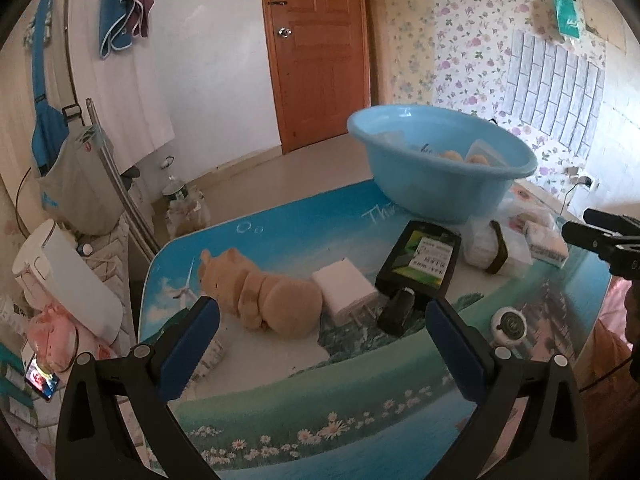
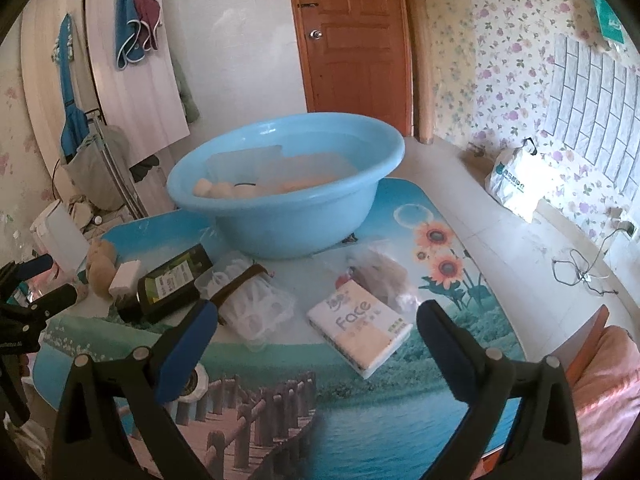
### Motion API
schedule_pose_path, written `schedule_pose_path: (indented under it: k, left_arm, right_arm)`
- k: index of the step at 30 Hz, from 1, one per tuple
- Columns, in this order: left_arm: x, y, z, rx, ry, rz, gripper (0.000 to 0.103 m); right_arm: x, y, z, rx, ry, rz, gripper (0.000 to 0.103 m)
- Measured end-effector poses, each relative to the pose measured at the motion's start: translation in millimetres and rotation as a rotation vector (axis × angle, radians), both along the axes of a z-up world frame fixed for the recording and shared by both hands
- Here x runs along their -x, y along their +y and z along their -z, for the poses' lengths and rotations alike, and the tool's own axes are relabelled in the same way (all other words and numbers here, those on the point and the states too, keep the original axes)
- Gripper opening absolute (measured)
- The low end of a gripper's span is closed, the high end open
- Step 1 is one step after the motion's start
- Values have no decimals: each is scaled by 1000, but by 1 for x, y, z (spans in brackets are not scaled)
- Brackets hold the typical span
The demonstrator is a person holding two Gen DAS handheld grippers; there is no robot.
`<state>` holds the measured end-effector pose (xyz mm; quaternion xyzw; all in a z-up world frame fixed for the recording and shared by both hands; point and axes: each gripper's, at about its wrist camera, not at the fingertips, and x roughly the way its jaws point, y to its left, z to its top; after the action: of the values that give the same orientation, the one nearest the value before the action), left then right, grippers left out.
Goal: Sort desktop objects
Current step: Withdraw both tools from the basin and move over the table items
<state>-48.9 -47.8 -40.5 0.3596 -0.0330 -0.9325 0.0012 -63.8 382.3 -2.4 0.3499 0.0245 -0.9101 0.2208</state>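
Centre frame, tissue pack [image 2: 360, 328] reading "Face" lies before released right hand-held gripper [image 2: 316, 320]; left hand-held gripper [image 1: 320, 316] released near plush toy [image 1: 260, 292], charger [image 1: 346, 290], blue basin [image 1: 400, 168].

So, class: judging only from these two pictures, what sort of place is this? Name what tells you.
Probably a room in a home. Clues: a wooden door, floral wallpaper, towels hanging on the wall, and a small picture-printed table holding a blue basin and household odds and ends.

light blue basin [image 2: 280, 216], tan plush pig [image 1: 260, 296], scenic-print table [image 2: 360, 420]
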Motion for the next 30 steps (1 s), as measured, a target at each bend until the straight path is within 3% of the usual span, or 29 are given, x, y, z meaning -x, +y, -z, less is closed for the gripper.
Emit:
schedule_pose_path:
  k: [8, 22, 30]
  left_arm:
    - [1, -9, 13, -2, -34, 1, 103]
    - [5, -44, 17, -49, -43, -63, 103]
    - [6, -65, 18, -1, -58, -86, 103]
  right_arm:
    - [-2, 5, 1, -15, 27, -21, 101]
    - [10, 14, 14, -38, -22, 9, 92]
    - [11, 16, 16, -50, -25, -9, 88]
